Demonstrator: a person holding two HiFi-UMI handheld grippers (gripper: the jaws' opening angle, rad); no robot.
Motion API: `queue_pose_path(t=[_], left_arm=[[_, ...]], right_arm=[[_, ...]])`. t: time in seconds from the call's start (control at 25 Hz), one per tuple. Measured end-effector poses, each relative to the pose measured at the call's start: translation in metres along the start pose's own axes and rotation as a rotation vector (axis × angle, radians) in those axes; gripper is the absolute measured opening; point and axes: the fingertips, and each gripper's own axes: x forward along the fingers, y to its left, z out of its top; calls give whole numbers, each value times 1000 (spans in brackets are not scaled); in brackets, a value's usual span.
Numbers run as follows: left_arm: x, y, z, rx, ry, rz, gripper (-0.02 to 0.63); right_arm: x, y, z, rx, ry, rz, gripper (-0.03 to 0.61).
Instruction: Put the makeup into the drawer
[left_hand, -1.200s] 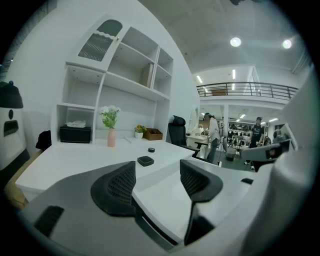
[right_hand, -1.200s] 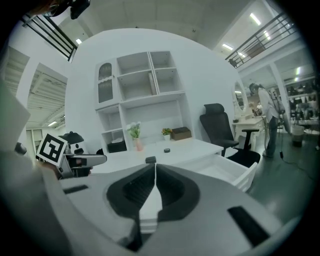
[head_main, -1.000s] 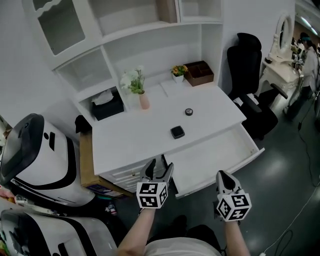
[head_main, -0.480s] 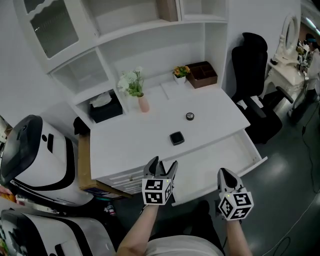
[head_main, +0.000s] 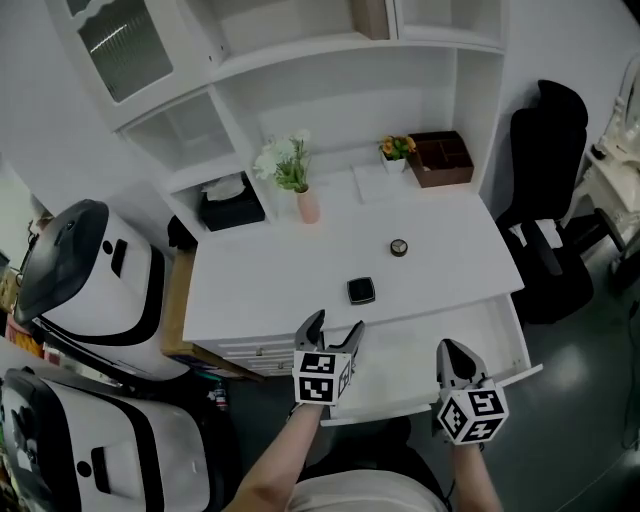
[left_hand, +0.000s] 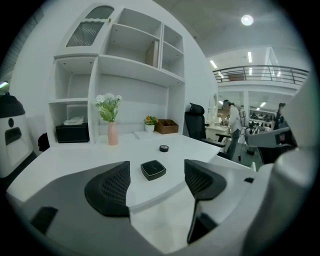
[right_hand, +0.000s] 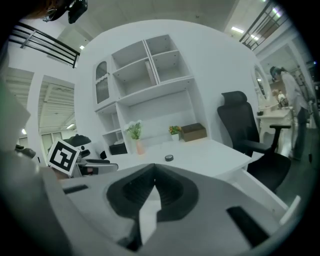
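Head view. Your left gripper has come forward over the near left corner of the open drawer, closing on the square compact. That compact is unmoved on the desk, with the round pot farther back. Your right gripper has advanced too. No makeup shows in the drawer.

Left gripper view. Jaws opening, wide apart, nothing between the pads. The compact sits framed in the gap, ahead and not yet reached. Judgement: this is the pick-up approach.

Right gripper view. Jaws closed together, holding nothing.
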Motion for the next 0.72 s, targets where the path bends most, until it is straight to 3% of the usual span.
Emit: queue_pose_path(t=[0.32, 0.72], left_arm=[[26, -5, -7, -69, 42, 105, 341], [62, -5, -21, -107, 98, 207, 354]], right_arm=[[33, -18, 7, -15, 43, 129, 2], [62, -42, -3, -17, 118, 215, 2]])
